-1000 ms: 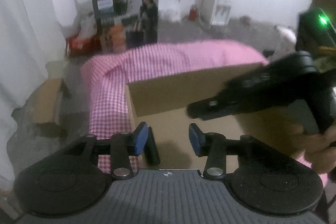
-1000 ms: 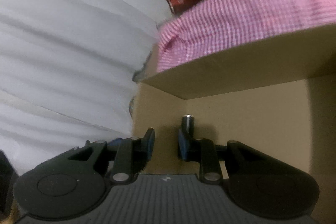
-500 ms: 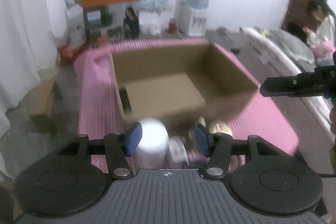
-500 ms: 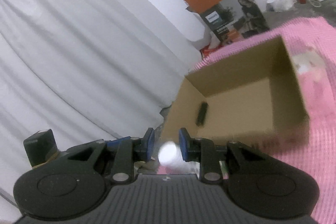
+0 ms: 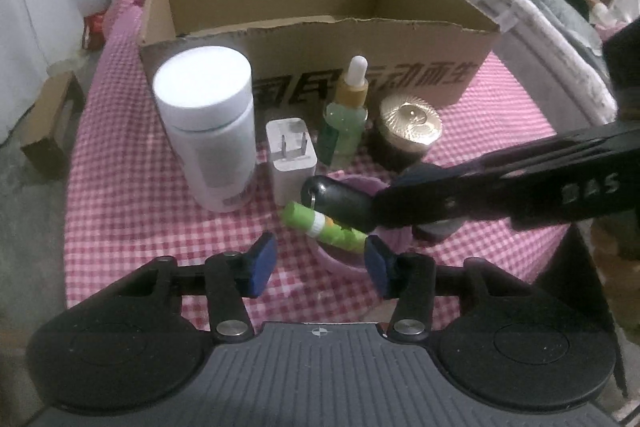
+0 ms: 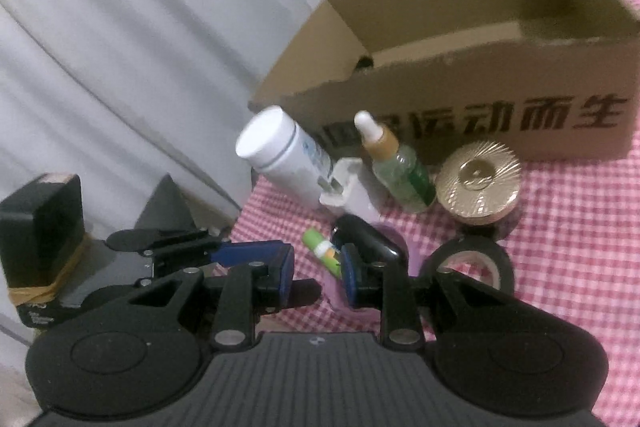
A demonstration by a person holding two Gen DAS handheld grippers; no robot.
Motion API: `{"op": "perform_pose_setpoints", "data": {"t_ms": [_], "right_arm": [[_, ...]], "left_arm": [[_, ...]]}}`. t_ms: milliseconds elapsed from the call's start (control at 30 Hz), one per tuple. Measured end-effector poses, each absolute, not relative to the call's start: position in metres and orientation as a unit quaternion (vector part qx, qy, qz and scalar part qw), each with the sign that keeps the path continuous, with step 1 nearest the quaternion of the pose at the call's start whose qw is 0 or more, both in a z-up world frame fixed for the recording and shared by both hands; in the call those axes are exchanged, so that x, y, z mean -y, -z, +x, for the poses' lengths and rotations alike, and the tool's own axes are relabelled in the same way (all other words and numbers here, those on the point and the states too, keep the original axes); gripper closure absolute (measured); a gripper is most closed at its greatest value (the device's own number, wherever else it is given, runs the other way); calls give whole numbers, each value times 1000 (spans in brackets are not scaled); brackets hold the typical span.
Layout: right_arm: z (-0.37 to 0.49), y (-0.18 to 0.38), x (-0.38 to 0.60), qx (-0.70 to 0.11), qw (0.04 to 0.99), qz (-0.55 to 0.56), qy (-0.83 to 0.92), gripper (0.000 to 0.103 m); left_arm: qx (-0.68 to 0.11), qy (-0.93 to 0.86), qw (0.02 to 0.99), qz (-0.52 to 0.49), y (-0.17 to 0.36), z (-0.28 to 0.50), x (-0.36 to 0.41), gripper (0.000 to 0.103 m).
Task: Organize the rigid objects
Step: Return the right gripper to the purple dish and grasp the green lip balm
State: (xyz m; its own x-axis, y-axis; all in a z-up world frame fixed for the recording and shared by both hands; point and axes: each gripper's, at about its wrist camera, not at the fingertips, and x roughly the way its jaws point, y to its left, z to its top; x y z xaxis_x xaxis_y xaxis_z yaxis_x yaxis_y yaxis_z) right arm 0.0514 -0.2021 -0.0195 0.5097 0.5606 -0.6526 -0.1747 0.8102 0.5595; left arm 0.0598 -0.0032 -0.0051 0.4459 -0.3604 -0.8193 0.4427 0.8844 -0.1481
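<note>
**Pink checked table, box at the back**

Pink gingham cloth with a cardboard box along its far edge. In front of it: white bottle, charger plug, dropper bottle, gold-lid jar. Left gripper hangs over a green tube, jaws closing, nothing pinched. Right gripper nearly clenched, grasping nothing that I can see, beside a black key fob

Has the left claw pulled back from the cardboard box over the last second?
Yes. The left claw has backed off the cardboard box; its near wall and the white bottle now show.
</note>
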Motion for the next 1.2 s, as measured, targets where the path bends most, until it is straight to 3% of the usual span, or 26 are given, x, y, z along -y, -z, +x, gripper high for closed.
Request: {"op": "perform_pose_setpoints", "data": {"t_ms": [500, 1200], "right_arm": [[70, 47, 193, -478, 809, 249, -236, 75], [74, 49, 204, -483, 803, 275, -216, 76]], "left_arm": [[-459, 268, 846, 45, 14, 64, 13, 74], [-465, 269, 841, 68, 30, 78, 44, 75]]}}
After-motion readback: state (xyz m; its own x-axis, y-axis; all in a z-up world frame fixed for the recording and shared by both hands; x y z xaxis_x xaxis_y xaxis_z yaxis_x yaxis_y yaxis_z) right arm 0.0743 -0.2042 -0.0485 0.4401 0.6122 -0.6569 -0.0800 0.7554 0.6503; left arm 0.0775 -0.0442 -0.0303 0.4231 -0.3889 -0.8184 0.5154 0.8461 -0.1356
